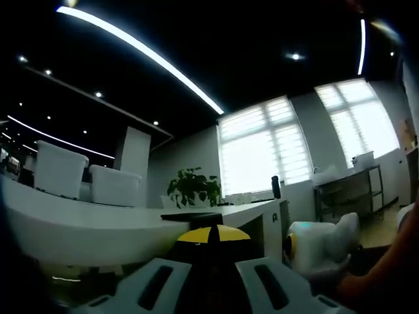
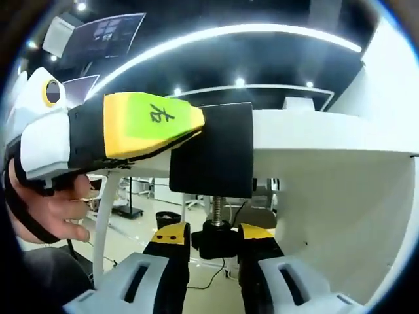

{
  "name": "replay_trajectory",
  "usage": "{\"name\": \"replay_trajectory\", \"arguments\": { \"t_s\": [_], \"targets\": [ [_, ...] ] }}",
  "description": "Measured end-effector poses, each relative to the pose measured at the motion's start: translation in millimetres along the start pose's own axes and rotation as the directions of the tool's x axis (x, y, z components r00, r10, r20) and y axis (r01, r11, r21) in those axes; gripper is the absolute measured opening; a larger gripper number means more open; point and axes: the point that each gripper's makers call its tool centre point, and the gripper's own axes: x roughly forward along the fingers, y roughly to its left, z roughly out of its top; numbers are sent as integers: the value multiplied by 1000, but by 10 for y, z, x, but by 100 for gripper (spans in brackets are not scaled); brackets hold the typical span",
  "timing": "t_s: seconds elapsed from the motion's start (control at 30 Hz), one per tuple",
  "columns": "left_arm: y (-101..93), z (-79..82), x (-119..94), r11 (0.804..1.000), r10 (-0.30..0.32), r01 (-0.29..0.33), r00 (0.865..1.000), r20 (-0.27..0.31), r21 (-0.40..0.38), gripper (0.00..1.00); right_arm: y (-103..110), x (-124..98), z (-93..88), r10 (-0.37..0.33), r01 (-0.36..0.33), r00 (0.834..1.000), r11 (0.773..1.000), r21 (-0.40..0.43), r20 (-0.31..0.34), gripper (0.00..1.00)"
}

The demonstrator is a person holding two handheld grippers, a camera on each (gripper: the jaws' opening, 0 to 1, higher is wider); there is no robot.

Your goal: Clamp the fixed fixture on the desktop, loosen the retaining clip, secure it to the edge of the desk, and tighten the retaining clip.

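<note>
The black clamp fixture (image 2: 219, 157) sits over the edge of the white desk (image 2: 314, 137). Its threaded screw (image 2: 216, 208) hangs below and ends in a black knob (image 2: 216, 247). My right gripper (image 2: 215, 237) is under the desk, its yellow-tipped jaws shut on that knob from both sides. In the right gripper view my left gripper (image 2: 154, 131) comes in from the left and is shut on the fixture's body, with a hand (image 2: 49, 209) behind it. In the left gripper view the yellow tips of my left gripper (image 1: 213, 235) meet at the fixture (image 1: 193, 216) on the desk (image 1: 78, 222).
The desk's white side panel (image 2: 340, 209) stands close on the right of the screw. Two white bins (image 1: 59, 169) and a plant (image 1: 192, 186) stand on the desk farther off. A metal trolley (image 1: 347, 190) stands by the windows. My right gripper (image 1: 321, 245) shows beside a person's arm.
</note>
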Motion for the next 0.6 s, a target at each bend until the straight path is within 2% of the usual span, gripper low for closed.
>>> {"name": "replay_trajectory", "arguments": {
  "t_s": [0.23,0.3,0.37,0.47,0.6],
  "targets": [
    [-6,-8,5,1000,-5,5,1000,2,-2,3,12,15,2,18,-18,1000,1000,-2,4,26],
    [-8,-11,6,1000,-5,5,1000,2,-2,3,23,19,6,45,-45,999,999,3,8,26],
    [-10,-11,3,1000,-6,6,1000,2,-3,3,71,30,12,113,-113,993,993,17,16,26],
    [-14,-18,2,1000,-6,6,1000,0,-5,3,114,80,4,253,-253,967,968,3,25,26],
    [-28,-53,17,1000,-8,8,1000,-12,1,3,181,63,-4,393,-393,920,919,11,0,26]
  ]
}}
